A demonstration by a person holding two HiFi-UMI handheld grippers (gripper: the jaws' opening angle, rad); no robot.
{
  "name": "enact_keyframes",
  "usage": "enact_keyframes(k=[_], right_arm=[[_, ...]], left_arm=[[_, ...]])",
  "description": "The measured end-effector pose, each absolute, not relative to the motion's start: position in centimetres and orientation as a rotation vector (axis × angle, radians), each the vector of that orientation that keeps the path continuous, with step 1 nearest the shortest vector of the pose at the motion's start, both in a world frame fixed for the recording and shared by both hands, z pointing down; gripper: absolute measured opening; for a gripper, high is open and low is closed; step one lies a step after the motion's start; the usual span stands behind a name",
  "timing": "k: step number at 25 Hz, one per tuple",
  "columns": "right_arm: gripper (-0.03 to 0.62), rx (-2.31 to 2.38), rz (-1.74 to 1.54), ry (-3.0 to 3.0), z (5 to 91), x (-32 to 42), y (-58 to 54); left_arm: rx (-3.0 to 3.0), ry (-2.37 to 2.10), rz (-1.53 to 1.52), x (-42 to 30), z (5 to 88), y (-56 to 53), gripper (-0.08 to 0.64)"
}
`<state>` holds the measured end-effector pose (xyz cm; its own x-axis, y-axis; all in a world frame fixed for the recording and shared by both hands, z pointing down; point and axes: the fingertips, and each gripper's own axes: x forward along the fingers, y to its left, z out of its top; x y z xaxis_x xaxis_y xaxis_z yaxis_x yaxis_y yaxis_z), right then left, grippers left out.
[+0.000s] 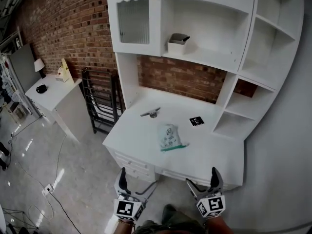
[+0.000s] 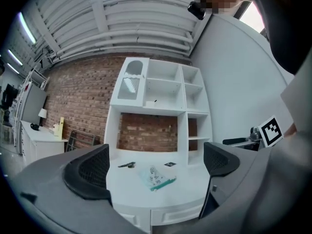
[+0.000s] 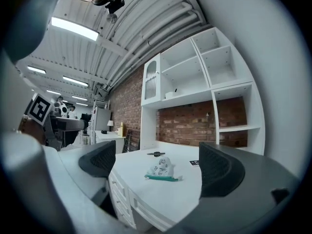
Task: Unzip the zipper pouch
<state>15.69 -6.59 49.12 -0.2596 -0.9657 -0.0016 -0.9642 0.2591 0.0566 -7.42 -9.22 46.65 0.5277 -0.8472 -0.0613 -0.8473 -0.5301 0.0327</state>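
Note:
A small pale patterned zipper pouch with a green zipper edge lies near the middle of the white desk. The pouch shows between the jaws in the left gripper view, and the pouch also shows far ahead in the right gripper view. My left gripper is below the desk's front edge, open and empty. My right gripper is level with it on the right, also open and holding nothing. Both are well short of the pouch.
A dark metal tool and a black marker card lie on the desk behind the pouch. A white hutch with shelves rises over it, holding a small box. A side table and black rack stand left.

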Motion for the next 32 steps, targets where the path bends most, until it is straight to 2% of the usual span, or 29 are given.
enact_keyframes(k=[12, 17, 22, 32], right_arm=[[0.508, 1.284, -0.072, -2.433, 59.4, 14.9, -20.5], [0.443, 0.87, -0.222, -2.223, 65.1, 13.9, -25.4], [0.305, 0.626, -0.39, -1.993, 68.0, 14.2, -29.6], [0.236, 0.241, -0.549, -1.815, 72.5, 9.7, -32.0]], left_arm=[[-2.806, 1.504, -0.017, -2.3, 50.8, -14.3, 0.569], [-2.82, 1.495, -0.023, -2.1, 50.8, -15.0, 0.569], [-2.809, 1.52, -0.064, -3.3, 51.0, -16.2, 0.569], [-2.825, 1.598, -0.04, -5.6, 51.0, -19.4, 0.569]])
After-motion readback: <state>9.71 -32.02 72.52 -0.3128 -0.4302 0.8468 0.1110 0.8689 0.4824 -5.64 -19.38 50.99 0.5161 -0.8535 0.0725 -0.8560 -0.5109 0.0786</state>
